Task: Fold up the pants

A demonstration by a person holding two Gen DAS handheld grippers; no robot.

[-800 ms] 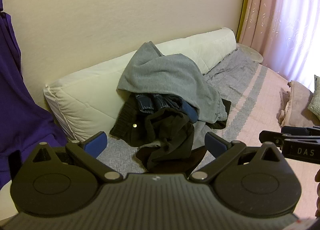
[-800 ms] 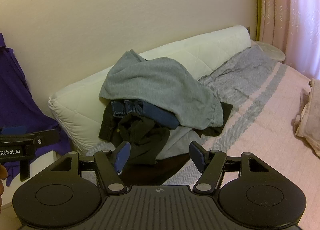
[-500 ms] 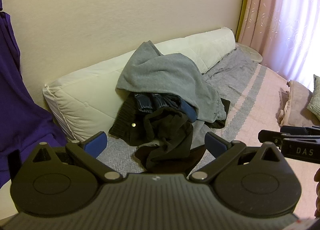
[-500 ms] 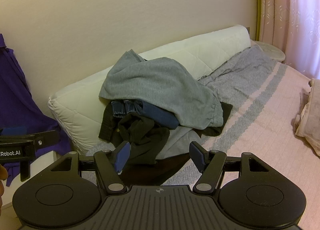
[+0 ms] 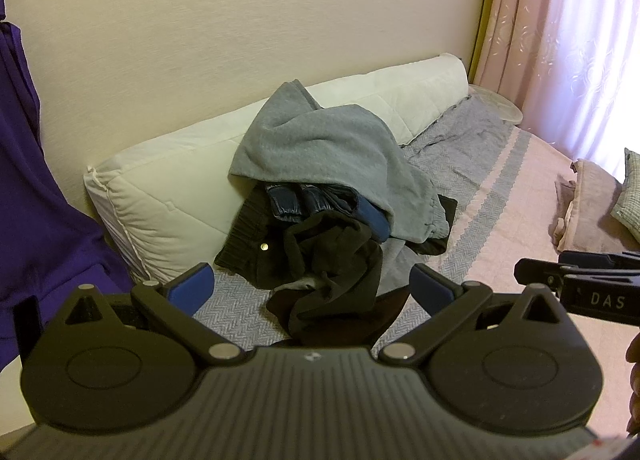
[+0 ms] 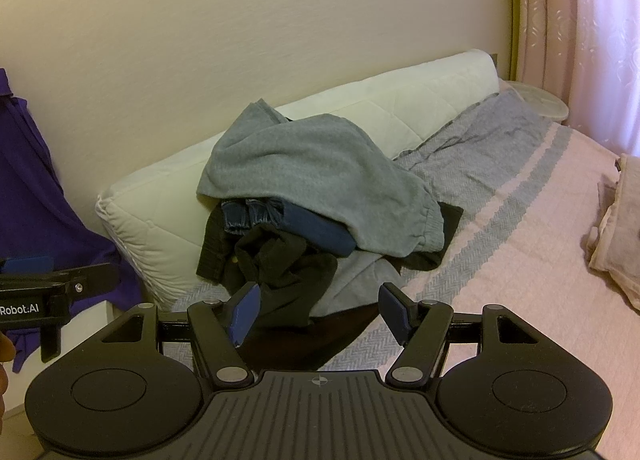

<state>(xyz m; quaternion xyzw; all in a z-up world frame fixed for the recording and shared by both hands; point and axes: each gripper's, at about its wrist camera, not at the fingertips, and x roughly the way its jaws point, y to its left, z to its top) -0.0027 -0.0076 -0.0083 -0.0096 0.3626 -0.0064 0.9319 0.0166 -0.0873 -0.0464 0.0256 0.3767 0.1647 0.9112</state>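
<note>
A heap of pants lies on the bed against a long white bolster. On top are grey sweatpants (image 5: 332, 156) (image 6: 316, 172), under them blue jeans (image 5: 320, 200) (image 6: 296, 220) and black pants (image 5: 332, 260) (image 6: 280, 260). My left gripper (image 5: 312, 286) hangs open in front of the heap, with nothing between its blue pads. My right gripper (image 6: 320, 312) is open too, a little narrower, just short of the black pants. Each gripper shows at the edge of the other's view.
The bed has a pink cover (image 6: 520, 252) with grey stripes. The white bolster (image 5: 168, 188) runs along the beige wall. A purple garment (image 5: 36, 220) hangs at the left. Folded pinkish cloth (image 6: 616, 228) lies at the right, by pink curtains (image 5: 580, 40).
</note>
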